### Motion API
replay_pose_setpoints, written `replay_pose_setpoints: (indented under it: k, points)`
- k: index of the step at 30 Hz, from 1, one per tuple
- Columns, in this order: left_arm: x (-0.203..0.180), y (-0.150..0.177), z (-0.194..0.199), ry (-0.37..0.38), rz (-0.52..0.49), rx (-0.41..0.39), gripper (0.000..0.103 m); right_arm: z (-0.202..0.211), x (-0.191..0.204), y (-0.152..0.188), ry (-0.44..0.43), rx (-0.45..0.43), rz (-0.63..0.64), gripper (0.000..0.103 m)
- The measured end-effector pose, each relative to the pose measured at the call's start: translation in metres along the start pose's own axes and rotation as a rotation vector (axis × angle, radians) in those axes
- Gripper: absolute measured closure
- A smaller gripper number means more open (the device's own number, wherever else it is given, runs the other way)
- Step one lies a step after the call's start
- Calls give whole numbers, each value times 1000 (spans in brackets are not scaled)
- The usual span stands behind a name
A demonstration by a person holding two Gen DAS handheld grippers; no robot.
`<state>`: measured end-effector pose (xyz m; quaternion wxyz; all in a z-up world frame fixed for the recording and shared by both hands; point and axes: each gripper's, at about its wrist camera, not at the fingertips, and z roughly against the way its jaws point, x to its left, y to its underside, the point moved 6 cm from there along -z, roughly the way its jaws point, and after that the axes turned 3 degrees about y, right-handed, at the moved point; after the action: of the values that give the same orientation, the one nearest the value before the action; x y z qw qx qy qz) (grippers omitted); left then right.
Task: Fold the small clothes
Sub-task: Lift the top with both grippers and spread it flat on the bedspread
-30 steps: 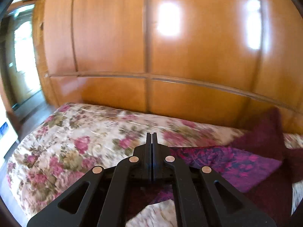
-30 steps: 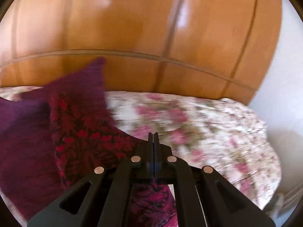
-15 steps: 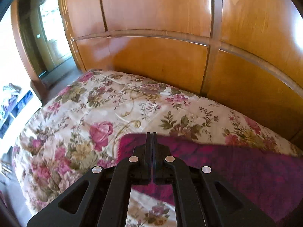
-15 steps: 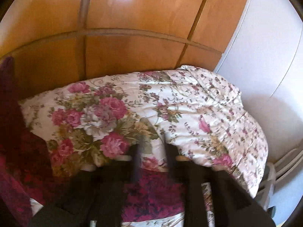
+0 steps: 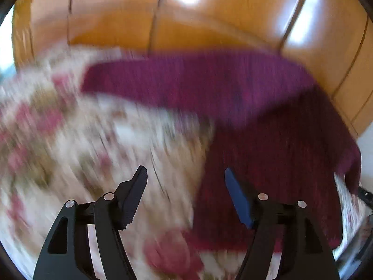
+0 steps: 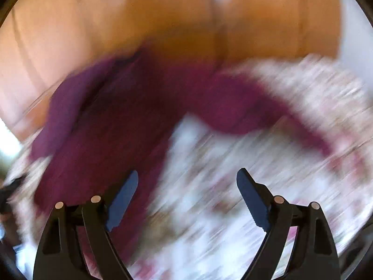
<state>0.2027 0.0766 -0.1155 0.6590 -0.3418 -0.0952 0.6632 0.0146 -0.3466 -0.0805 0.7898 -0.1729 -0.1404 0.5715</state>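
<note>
A dark magenta knit garment lies spread on the floral bedspread, one sleeve stretched to the left toward the headboard. My left gripper is open and empty, above the garment's left edge. In the right wrist view the same garment lies at the left, with a sleeve reaching right. My right gripper is open and empty over the bedspread, beside the garment's right edge. Both views are blurred by motion.
A glossy wooden headboard rises behind the bed; it also fills the top of the right wrist view. A white wall stands at the right. The bed's edge drops off at the right of the left wrist view.
Both grippers were shut on the garment and held it up; now both are open and the garment lies flat on the bed. Both cameras are moving fast.
</note>
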Motion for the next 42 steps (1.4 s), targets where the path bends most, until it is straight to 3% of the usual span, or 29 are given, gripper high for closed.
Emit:
replay_pose_setpoints:
  k: [2, 3, 5, 7, 8, 9, 12, 19, 23, 27, 30, 32, 34, 35, 36, 37, 42]
  points:
    - [-1, 15, -12, 66, 57, 55, 35, -19, 18, 26, -78, 103, -22, 29]
    - [-1, 18, -15, 101, 92, 60, 35, -26, 27, 36, -126, 147, -39, 35]
    - [-3, 16, -15, 115, 119, 41, 35, -36, 43, 49, -193, 190, -63, 39]
    - [-8, 14, -20, 143, 129, 59, 56, -45, 57, 54, -227, 205, -62, 51]
    - [-8, 15, -23, 151, 128, 72, 72, -48, 64, 55, -225, 207, -47, 54]
    - [-12, 16, -25, 155, 126, 85, 79, -48, 67, 56, -205, 200, -31, 60]
    - [-23, 13, -13, 148, 95, 55, 87, -32, 75, 42, -190, 155, 35, 80]
    - [-52, 32, 57, 232, 55, -3, 89, 48, 51, 15, -174, -12, 126, 87]
    - [-68, 74, 87, 269, 63, 17, 89, 59, 19, 39, -139, 17, 123, 87]
    - [-73, 117, 79, 230, 86, 97, 89, 26, -8, 73, -31, 125, 113, 87]
    - [-76, 126, 74, 245, 113, 116, 87, 24, -12, 75, -22, 119, 111, 87]
    - [-74, 119, 76, 254, 128, 108, 79, 27, -10, 69, 3, 105, 127, 82]
    - [-56, 103, 81, 236, 175, 65, 61, 26, -9, 68, 48, 76, 136, 53]
    - [-45, 93, 82, 195, 195, 32, 43, 30, -7, 62, 62, 53, 133, 49]
    - [-28, 78, 87, 138, 232, -19, 34, 34, -3, 57, 63, 34, 127, 45]
    - [-12, 64, 91, 104, 267, -66, 34, 37, 1, 52, 56, 19, 126, 42]
    - [55, -7, 84, -15, 360, -149, 34, 38, 41, 42, 6, -27, 177, 31]
